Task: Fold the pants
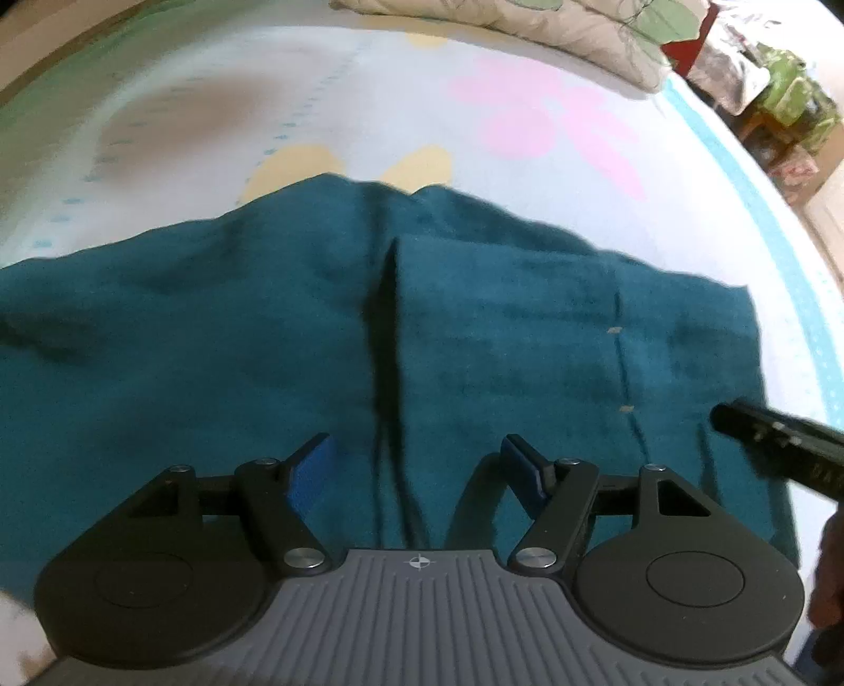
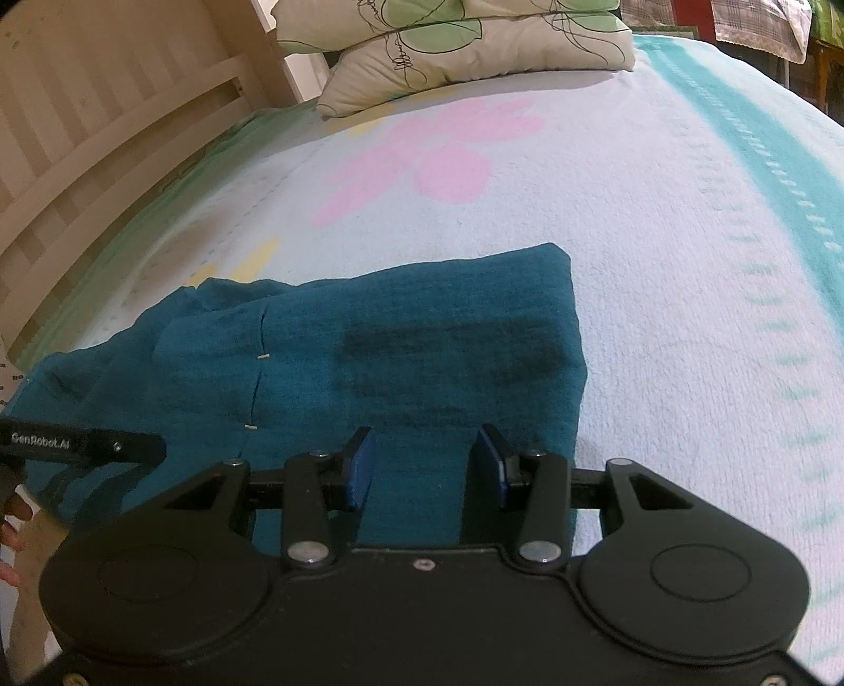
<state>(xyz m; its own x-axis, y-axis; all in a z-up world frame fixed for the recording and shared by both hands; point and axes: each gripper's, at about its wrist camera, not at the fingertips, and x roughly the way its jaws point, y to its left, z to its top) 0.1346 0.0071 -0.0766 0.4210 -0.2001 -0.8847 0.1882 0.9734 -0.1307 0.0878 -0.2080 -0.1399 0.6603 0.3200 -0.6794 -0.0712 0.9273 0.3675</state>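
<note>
here teal pants (image 2: 401,343) lie folded flat, wrinkled, on the blanket (image 2: 659,264).

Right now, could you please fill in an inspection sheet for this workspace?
Surface: bed under a pale blanket with pink and yellow flower prints and a teal stripe.
Job's things: teal pants lie flat on the blanket, creased, with a dark fold line down the middle in the left view.
Clutter: pillows at the head of the bed, apart from the pants.
Grippers: left gripper open over the pants, nothing between its pads; right gripper open over the pants near their right edge, pads not pressing the cloth.
Cables: nothing seen.
Surroundings: wooden headboard on the left; boxes and cloth-covered things beyond the far side of the bed.
</note>
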